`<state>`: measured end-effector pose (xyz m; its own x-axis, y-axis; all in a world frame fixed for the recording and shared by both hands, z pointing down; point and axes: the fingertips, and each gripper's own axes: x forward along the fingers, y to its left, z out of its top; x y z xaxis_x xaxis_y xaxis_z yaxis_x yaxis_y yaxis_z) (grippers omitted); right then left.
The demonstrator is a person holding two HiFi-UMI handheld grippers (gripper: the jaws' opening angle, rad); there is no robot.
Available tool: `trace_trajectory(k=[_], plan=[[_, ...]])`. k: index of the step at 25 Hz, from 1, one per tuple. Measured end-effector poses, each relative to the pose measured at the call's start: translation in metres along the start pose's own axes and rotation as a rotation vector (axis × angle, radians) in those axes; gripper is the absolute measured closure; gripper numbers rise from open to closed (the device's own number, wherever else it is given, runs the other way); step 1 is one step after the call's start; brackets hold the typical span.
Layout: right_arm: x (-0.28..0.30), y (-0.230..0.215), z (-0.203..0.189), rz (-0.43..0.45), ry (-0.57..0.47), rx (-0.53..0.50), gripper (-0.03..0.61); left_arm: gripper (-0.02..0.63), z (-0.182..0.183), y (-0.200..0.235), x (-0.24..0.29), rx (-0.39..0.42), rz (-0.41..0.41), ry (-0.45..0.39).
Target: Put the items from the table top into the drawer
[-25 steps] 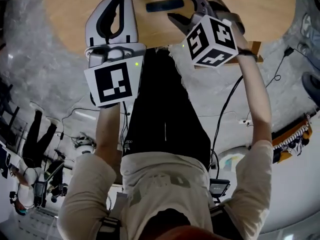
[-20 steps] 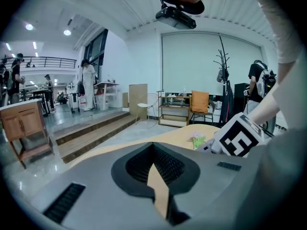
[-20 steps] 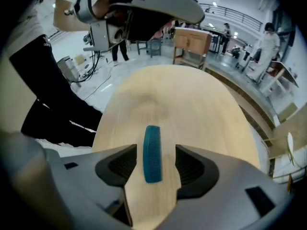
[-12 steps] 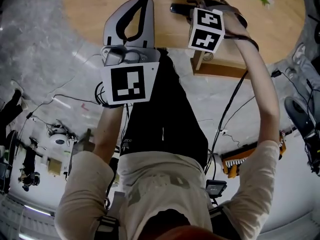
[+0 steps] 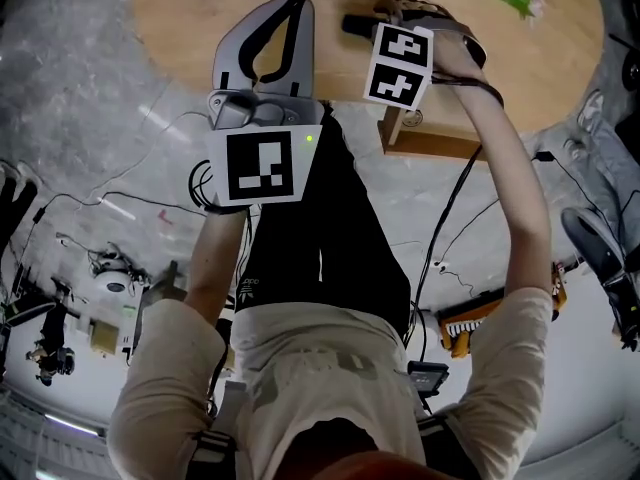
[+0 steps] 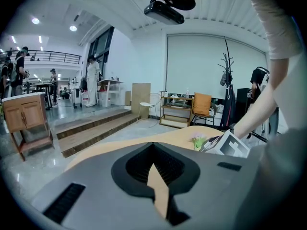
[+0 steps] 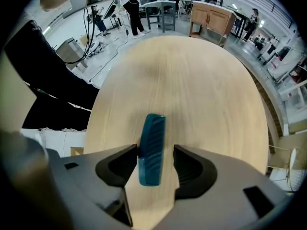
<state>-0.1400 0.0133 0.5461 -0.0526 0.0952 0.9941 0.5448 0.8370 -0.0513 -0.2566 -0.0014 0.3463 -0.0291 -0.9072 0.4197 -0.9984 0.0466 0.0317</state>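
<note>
— What changed?
— The right gripper (image 7: pixel 156 151) has dropped over the teal comb (image 7: pixel 152 145) on the tabletop (image 7: pixel 196 80); jaws open, straddling it (not yet pinching). Left gripper (image 6: pixel 153 146) closed, empty.
— So a grab comes next, likely.

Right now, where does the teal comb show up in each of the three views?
Head view: the comb is at top centre, lying on the table.
Left gripper view: not in it.
Right gripper view: the comb is at lower centre, lengthwise between the open jaws of the right gripper.
Shared landmark: the pale wooden table top.
</note>
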Motion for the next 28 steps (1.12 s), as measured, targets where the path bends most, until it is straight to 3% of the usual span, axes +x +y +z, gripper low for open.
trace_trajectory(k=[3,6,17,21,24,28], plan=[[0.000,-0.002,0.000,-0.004,0.000,0.005,0.347,0.606,-0.002,0.003,0.004,0.006,-0.003,0.008],[-0.002,-0.005,0.000,-0.011,-0.012,0.033,0.417,0.606,-0.002,0.003,0.007,0.020,-0.013,0.009],[-0.003,-0.006,0.001,-0.017,-0.051,0.109,0.428,0.606,0.009,-0.001,0.018,0.038,-0.055,0.003],[-0.045,-0.026,0.014,-0.097,-0.195,0.263,0.426,0.606,0.018,-0.001,0.017,-0.008,-0.075,0.006],[-0.107,-0.053,0.019,-0.251,-0.376,0.444,0.426,0.606,0.032,-0.006,0.023,-0.001,-0.108,0.000],[-0.201,-0.076,0.002,-0.494,-0.690,0.784,0.426,0.606,0.058,-0.024,0.037,0.029,-0.136,-0.015]])
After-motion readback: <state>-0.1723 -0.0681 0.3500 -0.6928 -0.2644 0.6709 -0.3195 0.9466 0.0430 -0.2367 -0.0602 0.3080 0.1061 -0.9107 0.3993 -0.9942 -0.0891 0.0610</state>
